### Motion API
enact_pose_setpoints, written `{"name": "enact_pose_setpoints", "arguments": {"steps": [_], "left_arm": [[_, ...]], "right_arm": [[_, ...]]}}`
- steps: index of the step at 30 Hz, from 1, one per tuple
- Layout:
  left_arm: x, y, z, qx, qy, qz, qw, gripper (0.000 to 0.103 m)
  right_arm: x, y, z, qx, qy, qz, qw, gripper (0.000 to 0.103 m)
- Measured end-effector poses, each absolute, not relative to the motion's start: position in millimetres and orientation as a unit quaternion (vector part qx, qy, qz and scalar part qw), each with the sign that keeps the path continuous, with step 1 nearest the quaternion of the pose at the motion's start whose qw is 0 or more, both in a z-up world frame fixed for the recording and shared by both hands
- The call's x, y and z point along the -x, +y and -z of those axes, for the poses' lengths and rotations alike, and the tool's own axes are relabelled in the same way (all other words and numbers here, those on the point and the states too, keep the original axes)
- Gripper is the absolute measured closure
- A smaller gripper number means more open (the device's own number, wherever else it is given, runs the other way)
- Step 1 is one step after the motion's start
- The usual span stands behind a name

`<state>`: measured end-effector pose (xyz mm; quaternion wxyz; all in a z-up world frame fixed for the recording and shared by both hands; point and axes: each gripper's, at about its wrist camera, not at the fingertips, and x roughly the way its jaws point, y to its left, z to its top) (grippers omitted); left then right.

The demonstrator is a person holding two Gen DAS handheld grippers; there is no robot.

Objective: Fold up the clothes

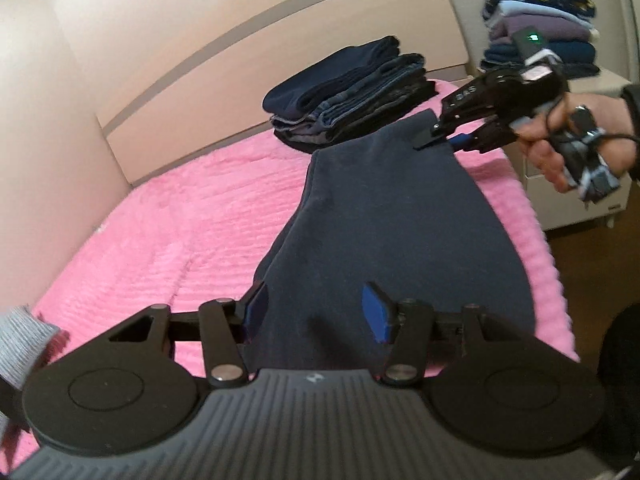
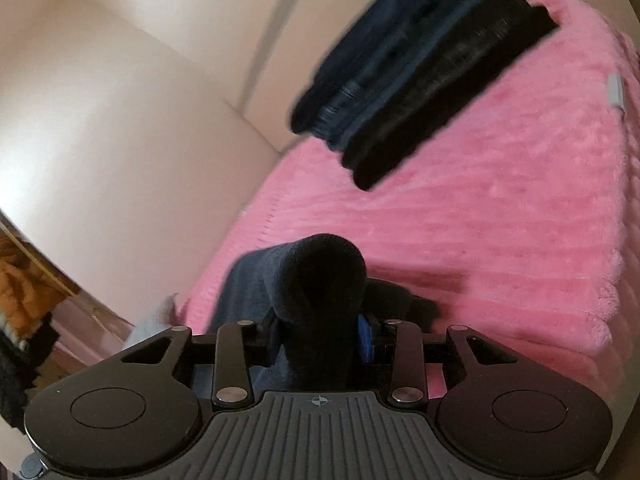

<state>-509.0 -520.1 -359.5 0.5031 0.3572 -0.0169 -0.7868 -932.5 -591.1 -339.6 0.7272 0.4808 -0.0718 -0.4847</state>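
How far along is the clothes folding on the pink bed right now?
Done: a stack of folded dark clothes sits at the far end of the pink blanket, and another folded pile rests on the white cabinet. In hand: a navy garment lies stretched along the bed, the right hand-held gripper at its far end, the left hand-held gripper open over its near end. Left: fold and stack it.

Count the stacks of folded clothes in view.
2. One dark stack sits on the pink blanket beyond the navy garment; another stack sits on the white furniture beside the bed. More may be hidden.
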Motion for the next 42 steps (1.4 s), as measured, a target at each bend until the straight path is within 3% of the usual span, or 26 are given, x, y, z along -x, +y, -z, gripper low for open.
{"name": "enact_pose_setpoints", "arguments": {"steps": [6, 8, 10, 16, 19, 23, 26, 28, 30, 31, 35, 38, 42], "left_arm": [[501.3, -578.4, 385.1, -0.361, 0.068, 0.774, 0.516, 0.064], [499.2, -587.7, 394.8, -0.376, 0.076, 0.769, 0.512, 0.063], [497.9, -594.0, 402.4, -0.388, 0.079, 0.765, 0.508, 0.063], [496.6, -590.4, 386.2, -0.370, 0.079, 0.768, 0.517, 0.064], [495.4, -583.1, 370.5, -0.333, 0.081, 0.784, 0.518, 0.064], [499.9, -596.2, 383.4, -0.351, 0.099, 0.779, 0.511, 0.064], [495.6, -609.5, 402.6, -0.365, 0.125, 0.768, 0.511, 0.057], [492.2, -611.3, 402.5, -0.364, 0.135, 0.767, 0.511, 0.054], [489.0, -611.1, 398.9, -0.362, 0.142, 0.766, 0.512, 0.053], [488.2, -608.6, 395.7, -0.361, 0.139, 0.766, 0.513, 0.053], [489.3, -578.3, 379.2, -0.366, 0.079, 0.770, 0.517, 0.057], [496.4, -544.5, 371.5, -0.374, 0.024, 0.773, 0.511, 0.042], [510.0, -501.9, 365.3, -0.387, -0.040, 0.779, 0.491, 0.035]], "right_arm": [[940.0, -587.5, 345.7, -0.492, -0.056, 0.476, 0.727, 0.067], [943.0, -578.6, 337.4, -0.481, -0.054, 0.482, 0.730, 0.056], [945.6, -565.5, 322.8, -0.453, -0.054, 0.506, 0.732, 0.052], [927.0, -559.0, 283.4, -0.344, -0.036, 0.494, 0.798, 0.052], [913.4, -588.3, 298.3, -0.359, 0.014, 0.469, 0.807, 0.052], [919.9, -617.1, 325.0, -0.405, 0.019, 0.469, 0.785, 0.052], [916.9, -615.0, 315.3, -0.385, 0.049, 0.466, 0.795, 0.051], [914.4, -599.4, 299.6, -0.341, 0.072, 0.457, 0.819, 0.045], [906.2, -570.6, 286.2, -0.256, 0.117, 0.440, 0.853, 0.022], [901.3, -554.8, 280.0, -0.209, 0.141, 0.429, 0.867, 0.019], [860.7, -484.0, 295.6, 0.045, 0.306, 0.358, 0.881, 0.019], [832.1, -436.5, 322.0, 0.221, 0.408, 0.279, 0.841, 0.019], [807.1, -420.7, 347.7, 0.299, 0.452, 0.225, 0.809, 0.019]]}}
